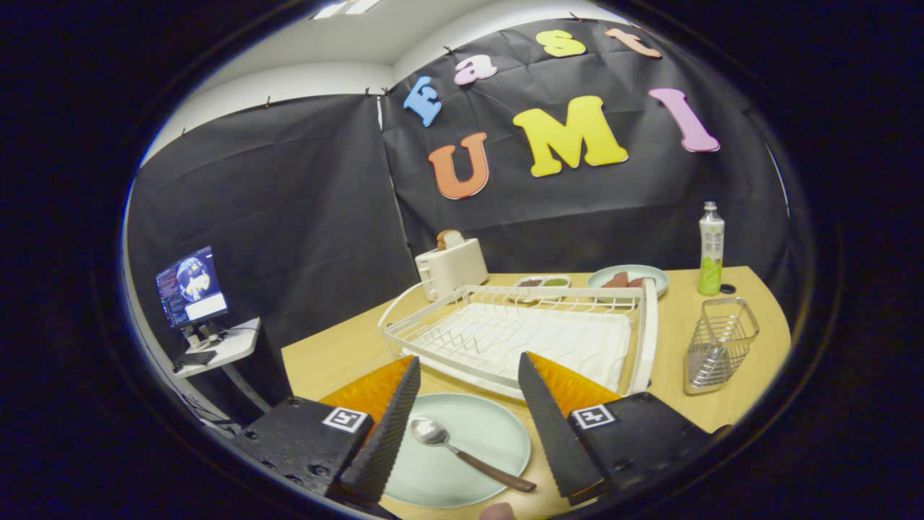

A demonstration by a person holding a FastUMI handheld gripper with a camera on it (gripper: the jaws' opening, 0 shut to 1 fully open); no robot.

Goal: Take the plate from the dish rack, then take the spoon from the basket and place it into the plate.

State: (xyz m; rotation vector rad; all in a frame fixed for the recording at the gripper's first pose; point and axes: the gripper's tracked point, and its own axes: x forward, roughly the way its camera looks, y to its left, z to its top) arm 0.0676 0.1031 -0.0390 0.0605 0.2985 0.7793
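Tongs (468,426) hang open and empty over the plate (462,451), where the spoon (469,453) already lies. I judge the task finished; next, I only withdraw.

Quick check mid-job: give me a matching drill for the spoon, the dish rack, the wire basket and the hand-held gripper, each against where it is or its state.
Things:
1. spoon
2. dish rack
3. wire basket
4. hand-held gripper

Places or states:
A. beside the rack, on the bottle's side
B. open, fingers either side of the plate
C. lying in the pale green plate
D. just beyond the plate, no dishes in it

Pairs: 1-C, 2-D, 3-A, 4-B
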